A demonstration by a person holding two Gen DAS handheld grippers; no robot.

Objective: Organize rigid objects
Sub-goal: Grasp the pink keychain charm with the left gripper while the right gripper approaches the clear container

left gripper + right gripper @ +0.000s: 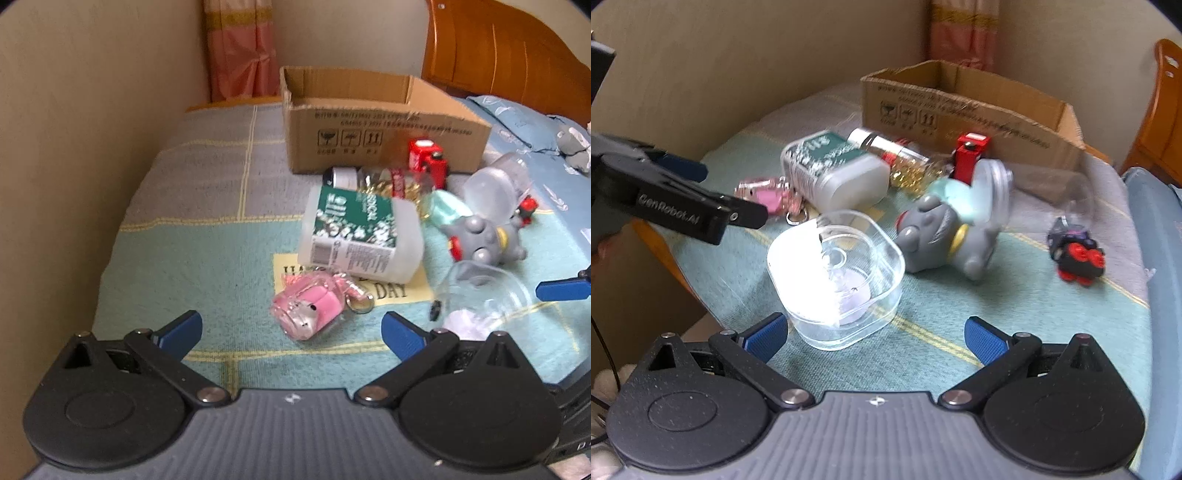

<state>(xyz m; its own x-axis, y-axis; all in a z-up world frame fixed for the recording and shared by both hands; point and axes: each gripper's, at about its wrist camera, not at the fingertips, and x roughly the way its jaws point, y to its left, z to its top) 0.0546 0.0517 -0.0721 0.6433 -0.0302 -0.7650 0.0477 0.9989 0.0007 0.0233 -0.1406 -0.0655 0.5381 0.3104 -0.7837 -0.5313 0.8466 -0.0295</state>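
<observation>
Both claws spread wide and empty over the bed (207, 258)

Left claw (291, 332): just ahead and between the blue pads, a pink keychain charm (310, 306) lying flat on the blanket, long axis slanting from near-left toward far-right, metal ring at its far-right end. Directly beyond it, touching or nearly so, a translucent bottle with green label (358, 236) on its side, long axis running away from the claw toward the cardboard box (369, 140), which stands open-topped at the far end. Nearer to this claw than to the other, so probably the left-hand pick

Right claw (873, 334): immediately ahead and slightly left of centre, a clear square container (838, 280), upright, open side up, close enough to sit partly between the pads. Beyond and right of it, a grey toy figure (942, 236) tipped over; farther right and well apart, a small black and red toy (1076, 254). Box at the far end from here too, past a red toy (969, 155) and a jar of gold bits (897, 162) lying down

Hard to make out: glare washing out the clear container's contents; motion blur over a clear lidded cup (993, 184) behind the grey figure; box interior hidden from both views; other claw's tip cut off at the left view's right edge
</observation>
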